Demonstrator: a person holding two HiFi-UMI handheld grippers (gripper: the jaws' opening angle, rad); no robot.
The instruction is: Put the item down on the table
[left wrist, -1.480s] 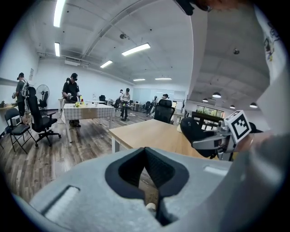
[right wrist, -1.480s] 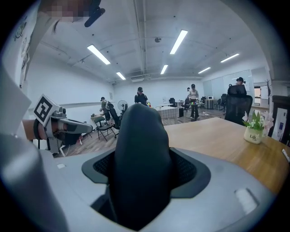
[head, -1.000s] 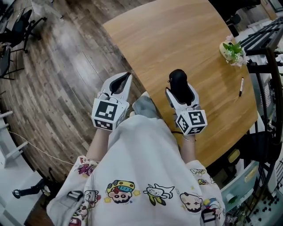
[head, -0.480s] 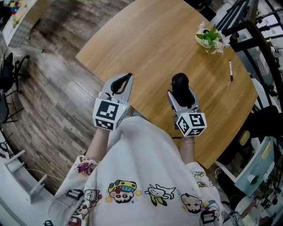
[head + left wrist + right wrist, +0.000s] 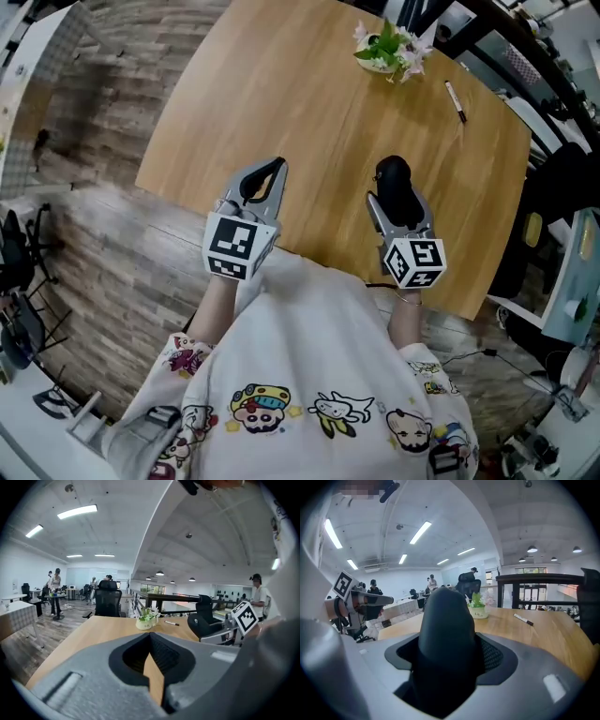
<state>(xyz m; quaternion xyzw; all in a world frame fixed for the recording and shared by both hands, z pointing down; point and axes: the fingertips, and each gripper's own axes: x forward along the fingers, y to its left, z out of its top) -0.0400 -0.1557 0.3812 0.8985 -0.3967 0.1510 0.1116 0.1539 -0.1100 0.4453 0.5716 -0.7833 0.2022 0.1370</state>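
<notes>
Black item [image 5: 392, 176] sits in the right gripper [image 5: 397, 201], over the near part of the counter [image 5: 309, 112], just inside its near edge. I can't tell whether it touches the wood. The jaws are pinching it from both sides at a wide spread, and in the right gripper view it fills the hollow between them [image 5: 445, 634]. It looks matte black and smooth, with a rounded top and no visible markings. It stands upright and pokes out past the jaw tips. Can't tell what it actually is. Left gripper [image 5: 276, 169] has its tips pressed together and holds nothing; only a sliver of counter shows through its hollow [image 5: 152, 667]. It hangs right at the near edge, with plank floor [image 5: 103, 253] below and to the left. That edge runs diagonally under both grippers, and the person's shirt [image 5: 309, 375] is right behind it. Ahead of both grippers is a broad bare stretch of wood. A flower pot [image 5: 384, 49] and a marker [image 5: 455, 101] sit near the far edge, close to each other and well apart from the grippers. The right edge of the counter is near the right gripper, with dark furniture [image 5: 558, 197] just beyond it.
</notes>
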